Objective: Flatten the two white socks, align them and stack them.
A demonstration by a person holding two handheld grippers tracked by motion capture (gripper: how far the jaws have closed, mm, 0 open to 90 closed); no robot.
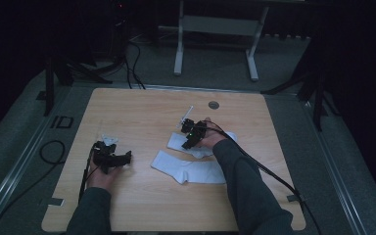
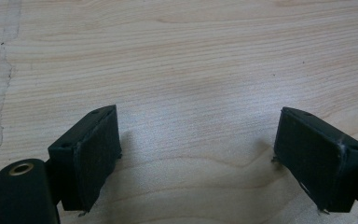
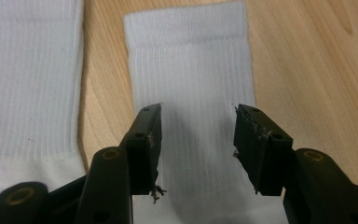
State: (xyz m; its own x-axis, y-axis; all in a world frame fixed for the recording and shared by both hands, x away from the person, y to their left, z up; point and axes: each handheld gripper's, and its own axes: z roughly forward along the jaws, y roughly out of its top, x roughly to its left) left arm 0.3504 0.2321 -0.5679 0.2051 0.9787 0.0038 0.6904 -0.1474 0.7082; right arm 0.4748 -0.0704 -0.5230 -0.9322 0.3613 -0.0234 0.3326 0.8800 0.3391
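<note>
The right tool [image 3: 196,140] hangs released over the ribbed leg of the far sock [image 3: 191,79], its pads apart and gripping nothing. The near sock [image 1: 188,169] lies just beside that sock on the tabletop [image 1: 142,105]. The left tool [image 2: 196,154], also released, rests well away from the far sock. A shallow pinch could slide off the thin knit or drag the neighbour. No writing is legible.

Pale wood tabletop [image 1: 142,105] with two white socks

The nearer sock [image 1: 188,170] lies flat, lengthwise across the middle; the farther sock [image 1: 183,143] lies just behind it, close beside it. A small grey round disc [image 1: 213,105] sits in the tabletop near its far edge.
</note>
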